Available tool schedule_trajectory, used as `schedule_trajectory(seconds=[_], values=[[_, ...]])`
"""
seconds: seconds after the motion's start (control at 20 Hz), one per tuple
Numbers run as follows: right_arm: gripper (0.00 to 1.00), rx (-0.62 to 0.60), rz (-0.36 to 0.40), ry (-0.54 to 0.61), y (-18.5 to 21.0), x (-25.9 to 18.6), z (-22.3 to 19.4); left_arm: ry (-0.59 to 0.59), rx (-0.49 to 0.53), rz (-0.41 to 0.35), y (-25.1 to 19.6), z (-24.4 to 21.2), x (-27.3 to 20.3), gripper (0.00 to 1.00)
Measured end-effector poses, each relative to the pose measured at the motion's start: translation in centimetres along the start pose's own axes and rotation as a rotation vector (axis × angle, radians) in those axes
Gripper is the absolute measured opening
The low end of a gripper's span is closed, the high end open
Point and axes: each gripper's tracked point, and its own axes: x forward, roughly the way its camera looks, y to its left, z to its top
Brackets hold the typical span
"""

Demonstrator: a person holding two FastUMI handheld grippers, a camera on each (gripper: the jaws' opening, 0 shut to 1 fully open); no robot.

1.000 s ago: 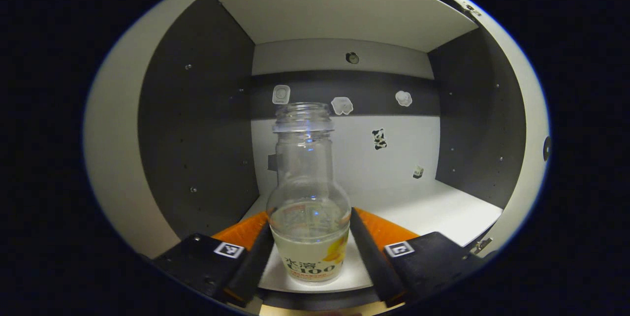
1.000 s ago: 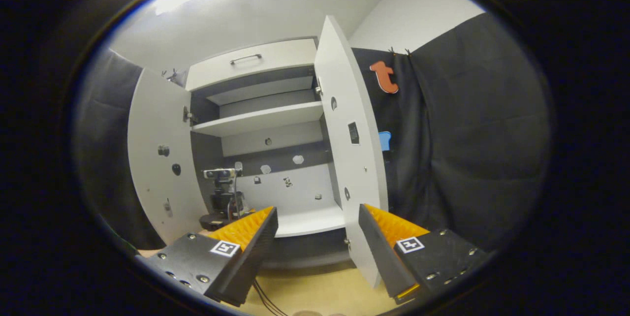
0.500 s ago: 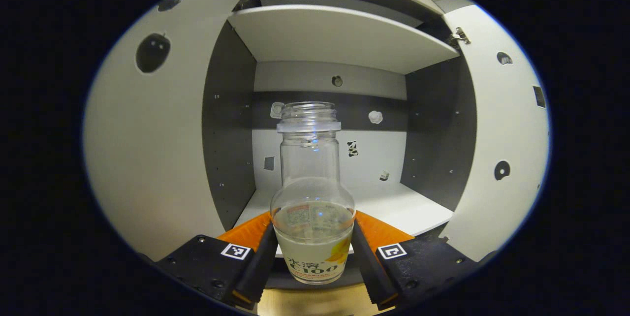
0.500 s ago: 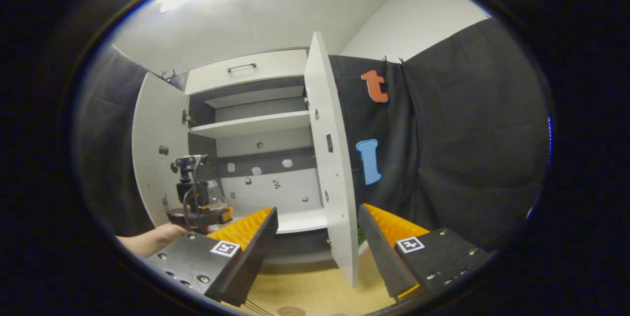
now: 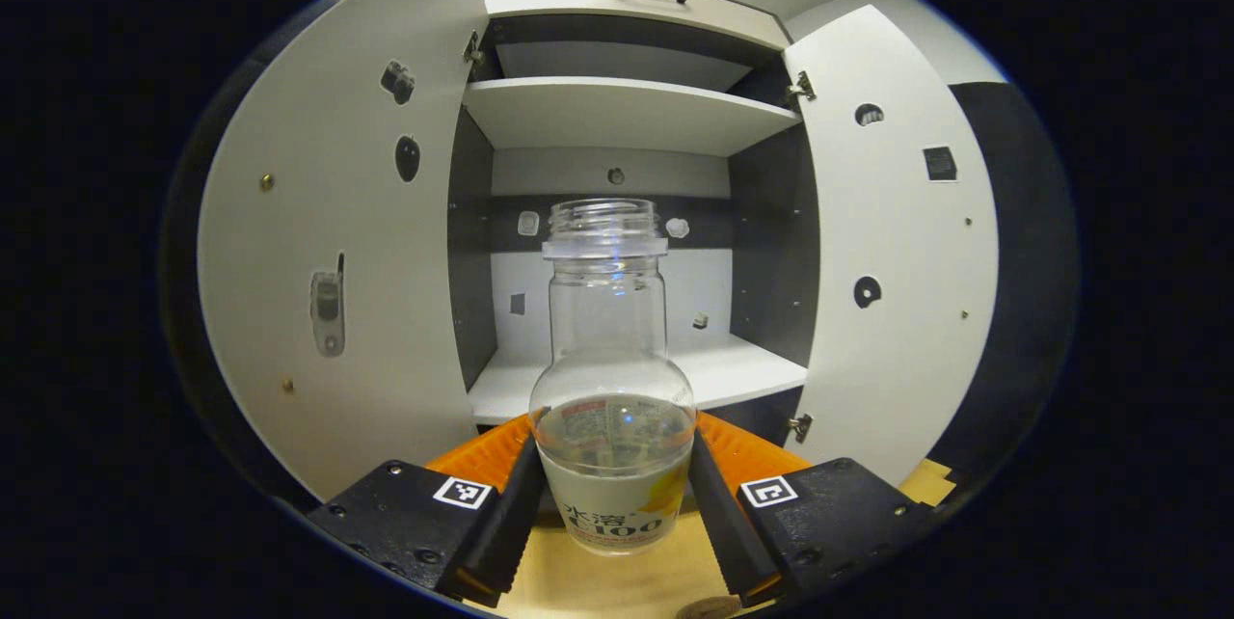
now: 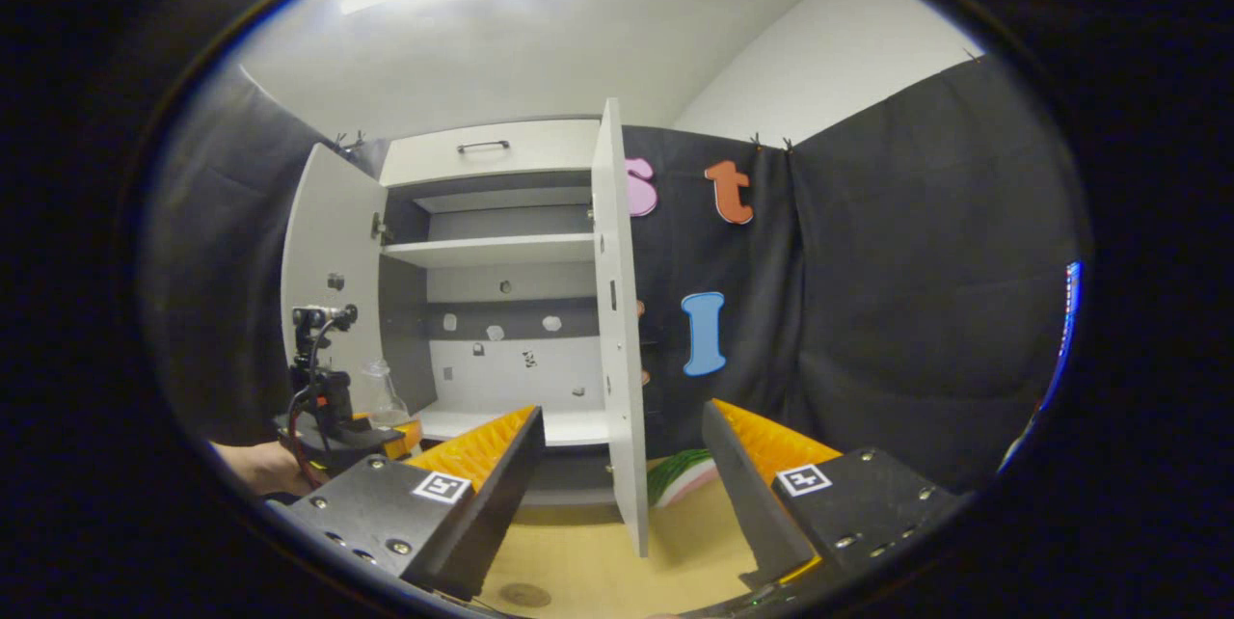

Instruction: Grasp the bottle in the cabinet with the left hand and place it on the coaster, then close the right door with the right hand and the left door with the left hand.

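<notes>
In the left gripper view, the left gripper (image 5: 613, 489) held a clear bottle (image 5: 610, 378) upright, both fingers (image 5: 509, 513) pressed against its wide labelled lower body. The bottle had no cap, a narrow neck and a bulbous base, and a little pale liquid sat low inside. It hung in the air in front of the open cabinet (image 5: 617, 113), above the wooden surface (image 5: 617, 585).

Judging by its look, the bottle was rigid, smooth and probably slippery, light because nearly empty, and liable to crack or spill if knocked or tipped. The wide lower body, where the fingers already sat, seemed the safest place to hold it; the neck looked too narrow and too high for steady carrying.

In the right gripper view, the right gripper (image 6: 622, 479) had its fingers spread apart and held nothing. Beyond it stood the right door (image 6: 617, 330), swung open, and the left door (image 6: 323, 282), also open. At lower left the left gripper, with the bottle, was carried by a hand (image 6: 255, 467). A round brown disc (image 6: 525, 594) lay on the surface near the bottom edge; it may have been the coaster, but I could not tell for certain.

Compared with a second earlier, the bottle had come out of the cabinet: then it stood on the lower shelf (image 5: 733, 373), deep inside the compartment, with the fingers already at its sides. Now the whole cabinet front and both doors were in sight behind it. The right gripper had also drawn back.
</notes>
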Motion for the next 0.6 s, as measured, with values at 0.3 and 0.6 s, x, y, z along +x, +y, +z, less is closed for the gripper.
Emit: schedule_trajectory(seconds=[0.3, 0.6], values=[[1.0, 0.038, 0.022, -0.017, 1.0, -1.6, 0.7, 0.028, -0.005, -0.032, -2.8, -6.3, -3.3, 0.79], [1.0, 0.036, 0.068, -0.009, 3.2, -0.8, -0.1, 0.101, -0.009, -0.08, -7.2, -14.3, -4.2, 0.79]])
